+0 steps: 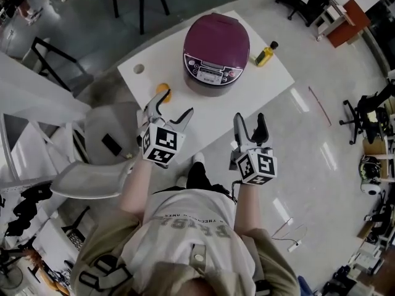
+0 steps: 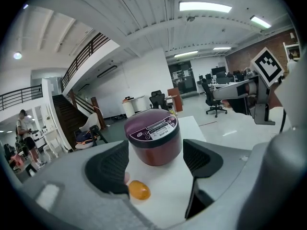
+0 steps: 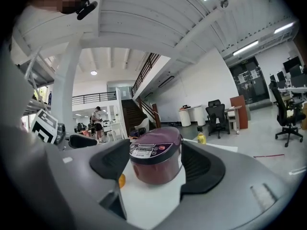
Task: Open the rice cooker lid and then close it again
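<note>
The rice cooker, lid shut, is seen ahead on the counter, midway between the wide-open, empty left claw and right claw.

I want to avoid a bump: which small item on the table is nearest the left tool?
The orange egg-shaped item, just ahead of the left tool; the yellow bottle stands farther off, right of the rice cooker.

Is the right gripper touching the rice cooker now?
Apart. In the head view, bare table lies between the right gripper and the cooker; its open jaws hold nothing.
</note>
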Demonstrator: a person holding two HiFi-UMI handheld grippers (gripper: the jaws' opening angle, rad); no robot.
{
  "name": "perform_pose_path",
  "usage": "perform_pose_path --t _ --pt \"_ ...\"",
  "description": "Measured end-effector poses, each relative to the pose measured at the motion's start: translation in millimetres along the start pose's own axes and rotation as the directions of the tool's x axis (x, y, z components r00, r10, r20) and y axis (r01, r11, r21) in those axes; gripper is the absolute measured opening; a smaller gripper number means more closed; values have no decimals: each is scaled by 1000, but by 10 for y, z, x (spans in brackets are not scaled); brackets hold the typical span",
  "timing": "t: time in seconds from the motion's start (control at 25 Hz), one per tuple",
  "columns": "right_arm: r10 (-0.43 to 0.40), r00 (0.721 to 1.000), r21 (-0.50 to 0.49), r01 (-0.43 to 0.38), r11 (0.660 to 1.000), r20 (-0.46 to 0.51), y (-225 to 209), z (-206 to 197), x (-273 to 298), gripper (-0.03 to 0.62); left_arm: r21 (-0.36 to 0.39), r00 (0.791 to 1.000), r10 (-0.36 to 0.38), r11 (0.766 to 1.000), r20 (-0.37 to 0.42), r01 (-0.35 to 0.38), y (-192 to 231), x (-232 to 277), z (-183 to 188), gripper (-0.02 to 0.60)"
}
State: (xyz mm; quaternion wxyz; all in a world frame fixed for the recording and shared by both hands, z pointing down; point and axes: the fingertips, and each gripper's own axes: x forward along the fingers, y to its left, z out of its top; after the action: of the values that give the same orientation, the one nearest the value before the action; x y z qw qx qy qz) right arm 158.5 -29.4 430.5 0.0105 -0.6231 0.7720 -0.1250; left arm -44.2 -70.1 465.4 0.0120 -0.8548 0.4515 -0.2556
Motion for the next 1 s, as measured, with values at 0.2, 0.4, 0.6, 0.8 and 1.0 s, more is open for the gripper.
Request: perform_pose_path --t 0.2,0.4,0.6,0.8,1.0 --pt "42 999 10 -42 999 -2 -158 72 246 321 -3 1000 -5 1000 -14 5 -6 285 93 368" --pt "91 996 -6 -91 996 -16 -292 136 503 321 21 999 -17 1000 -39 18 -47 561 171 368" --pt "183 981 -69 -187 980 -66 -302 153 738 321 85 996 -40 995 -74 46 -80 797 232 370" --pt "331 925 -196 -365 910 -185 -85 68 935 326 216 984 -82 970 -156 115 -98 943 208 383" --pt "431 847 -282 -515 809 -311 152 -72 1065 357 365 962 -128 907 -241 212 -117 1036 169 398"
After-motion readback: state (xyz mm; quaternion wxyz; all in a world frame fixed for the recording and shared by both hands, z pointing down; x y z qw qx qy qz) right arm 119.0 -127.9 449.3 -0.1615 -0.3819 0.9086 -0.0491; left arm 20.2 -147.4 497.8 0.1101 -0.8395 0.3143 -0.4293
